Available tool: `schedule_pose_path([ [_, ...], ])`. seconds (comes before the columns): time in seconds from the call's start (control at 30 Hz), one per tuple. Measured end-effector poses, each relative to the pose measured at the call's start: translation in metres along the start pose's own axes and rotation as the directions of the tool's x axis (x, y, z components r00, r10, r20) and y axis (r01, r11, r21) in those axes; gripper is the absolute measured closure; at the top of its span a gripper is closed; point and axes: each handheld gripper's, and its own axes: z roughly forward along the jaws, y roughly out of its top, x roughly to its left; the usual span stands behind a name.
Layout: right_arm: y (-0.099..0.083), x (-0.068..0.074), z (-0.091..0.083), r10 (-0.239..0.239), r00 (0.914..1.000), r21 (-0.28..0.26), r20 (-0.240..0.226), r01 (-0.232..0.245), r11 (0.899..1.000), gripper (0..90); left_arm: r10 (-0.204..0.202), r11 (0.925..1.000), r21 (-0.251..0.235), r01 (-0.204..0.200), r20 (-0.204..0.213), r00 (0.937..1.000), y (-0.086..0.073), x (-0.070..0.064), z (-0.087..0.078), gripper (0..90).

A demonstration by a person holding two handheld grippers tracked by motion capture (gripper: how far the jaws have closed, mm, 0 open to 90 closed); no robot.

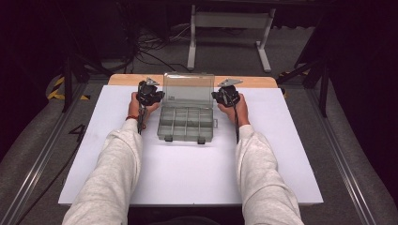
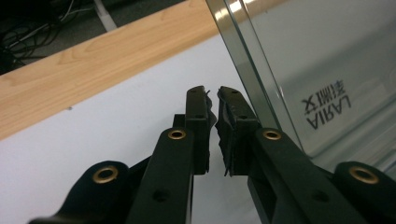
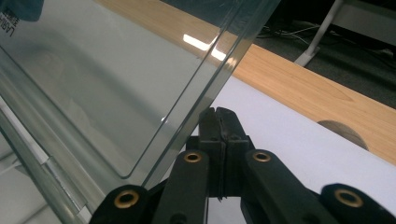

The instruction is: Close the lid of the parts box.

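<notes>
A clear plastic organizer box (image 1: 186,123) with several empty compartments sits at the middle of the white board. Its lid (image 1: 188,88) stands open and upright at the far side. My left gripper (image 1: 149,93) is just left of the lid's left edge. In the left gripper view its jaws (image 2: 212,93) are shut but for a sliver, with nothing between them, and the lid (image 2: 317,60) is close on their right. My right gripper (image 1: 227,95) is at the lid's right edge. In the right gripper view it (image 3: 218,114) is shut on nothing, beside the lid (image 3: 102,79).
The white board (image 1: 187,173) covers a wooden table whose far edge (image 1: 126,78) shows behind the box. Beyond the table a white frame (image 1: 230,28) and cables are on the floor. Black stands rise at both sides.
</notes>
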Motion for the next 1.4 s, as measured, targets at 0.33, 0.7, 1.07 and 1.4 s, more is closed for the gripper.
schedule_pose_path([
  [0.33, 0.014, 0.007, -0.004, -0.038, 0.9993, -0.013, -0.001, 0.038, 0.999, 89.4, -0.021, 0.9965, -0.081, 0.023, 0.021, 0.9996, 0.006, 0.005, -0.018, 81.2],
  [0.7, 0.025, 0.013, -0.017, -0.057, 0.9979, -0.042, -0.029, 0.056, 0.998, 89.1, 0.013, 0.9928, -0.119, -0.010, 0.019, 0.9997, 0.019, -0.001, -0.040, 80.9],
  [1.07, 0.026, 0.016, -0.034, -0.076, 0.9958, -0.063, -0.051, 0.072, 0.995, 88.2, 0.015, 0.9902, -0.139, -0.013, 0.011, 0.9998, 0.021, -0.010, -0.054, 81.3],
  [1.4, 0.023, 0.018, -0.044, -0.074, 0.9956, -0.075, -0.056, 0.070, 0.995, 87.9, 0.010, 0.9906, -0.136, -0.011, -0.011, 0.9999, 0.022, -0.018, -0.059, 82.0],
])
